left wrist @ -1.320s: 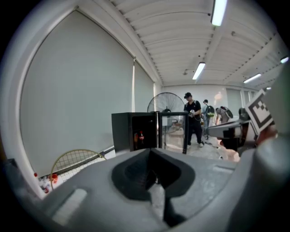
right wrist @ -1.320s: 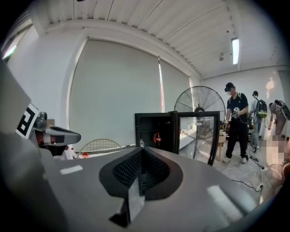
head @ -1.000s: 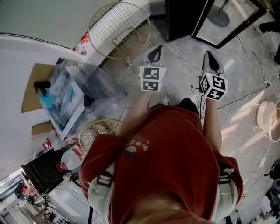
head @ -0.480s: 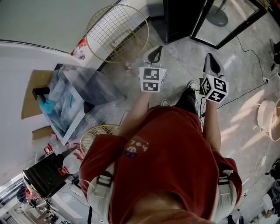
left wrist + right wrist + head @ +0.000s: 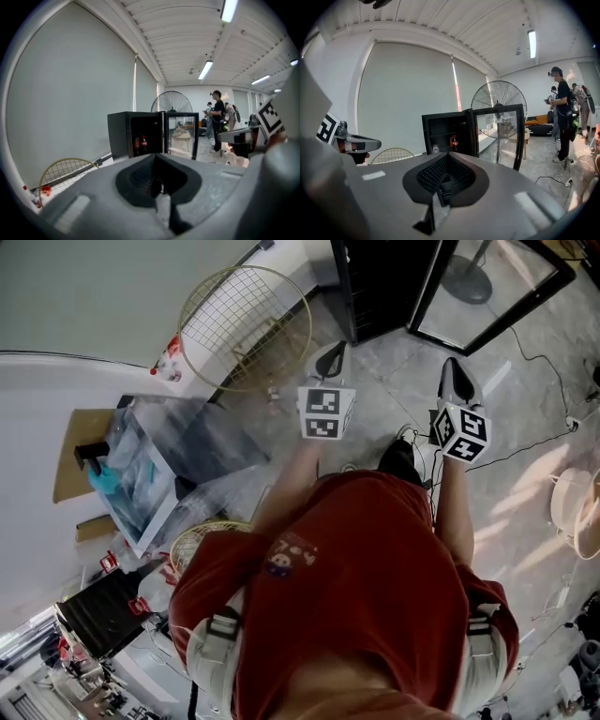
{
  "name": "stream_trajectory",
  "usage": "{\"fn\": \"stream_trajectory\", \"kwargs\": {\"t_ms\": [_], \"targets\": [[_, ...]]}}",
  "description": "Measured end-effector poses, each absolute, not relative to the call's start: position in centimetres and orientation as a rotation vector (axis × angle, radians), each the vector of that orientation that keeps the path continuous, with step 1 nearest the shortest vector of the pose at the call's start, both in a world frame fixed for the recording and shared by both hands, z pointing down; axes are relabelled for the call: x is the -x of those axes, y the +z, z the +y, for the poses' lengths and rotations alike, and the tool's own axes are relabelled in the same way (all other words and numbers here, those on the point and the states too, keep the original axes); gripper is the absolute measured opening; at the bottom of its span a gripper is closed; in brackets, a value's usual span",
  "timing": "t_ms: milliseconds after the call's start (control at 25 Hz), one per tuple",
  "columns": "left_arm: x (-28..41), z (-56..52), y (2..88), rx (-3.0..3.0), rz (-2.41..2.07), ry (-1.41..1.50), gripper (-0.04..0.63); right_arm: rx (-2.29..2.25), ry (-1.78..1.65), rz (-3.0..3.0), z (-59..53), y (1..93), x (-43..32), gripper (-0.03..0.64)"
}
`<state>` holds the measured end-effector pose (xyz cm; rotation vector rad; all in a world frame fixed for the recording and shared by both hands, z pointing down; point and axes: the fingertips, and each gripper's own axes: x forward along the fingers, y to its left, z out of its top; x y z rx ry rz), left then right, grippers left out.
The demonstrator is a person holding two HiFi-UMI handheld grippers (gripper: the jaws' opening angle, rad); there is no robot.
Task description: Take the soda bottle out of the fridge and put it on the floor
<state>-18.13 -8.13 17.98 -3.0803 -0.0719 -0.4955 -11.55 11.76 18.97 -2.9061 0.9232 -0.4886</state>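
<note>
The black mini fridge [image 5: 380, 282] stands open on the floor ahead, its glass door [image 5: 487, 292] swung out to the right. In the left gripper view a red-labelled soda bottle [image 5: 143, 140] stands on a shelf inside the fridge [image 5: 123, 133]. The right gripper view shows the soda bottle [image 5: 453, 141] with a clear bottle [image 5: 435, 149] beside it. My left gripper [image 5: 330, 354] and right gripper [image 5: 456, 374] are held side by side, aimed at the fridge and well short of it. The jaws of both the left gripper [image 5: 155, 154] and the right gripper [image 5: 447, 153] meet at the tips, empty.
A round gold wire rack [image 5: 246, 324] leans by the wall left of the fridge. Plastic-wrapped clutter [image 5: 178, 442] lies to my left. A cable [image 5: 544, 343] runs across the floor on the right. A pedestal fan [image 5: 498, 103] and people [image 5: 559, 112] stand beyond the fridge.
Both grippers have moved forward toward the fridge as the person steps closer. More of the fridge shows at the top of the head view. The jaws stay as they were.
</note>
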Motion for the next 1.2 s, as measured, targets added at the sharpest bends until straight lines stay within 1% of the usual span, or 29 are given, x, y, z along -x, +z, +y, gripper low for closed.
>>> {"fn": "stream_trajectory", "kwargs": {"t_ms": [760, 960, 1200], "targets": [[-0.5, -0.9, 17.4, 3.044, 0.077, -0.53, 0.0, 2.828, -0.496, 1.116, 16.8, 19.3, -8.3, 0.002], [-3.3, -0.7, 17.8, 3.044, 0.136, -0.542, 0.0, 2.796, -0.511, 1.177, 16.4, 20.1, -11.6, 0.002], [-4.1, -2.7, 19.1, 3.059, 0.181, -0.559, 0.0, 2.797, -0.519, 1.189, 13.9, 21.1, -13.3, 0.002]]}}
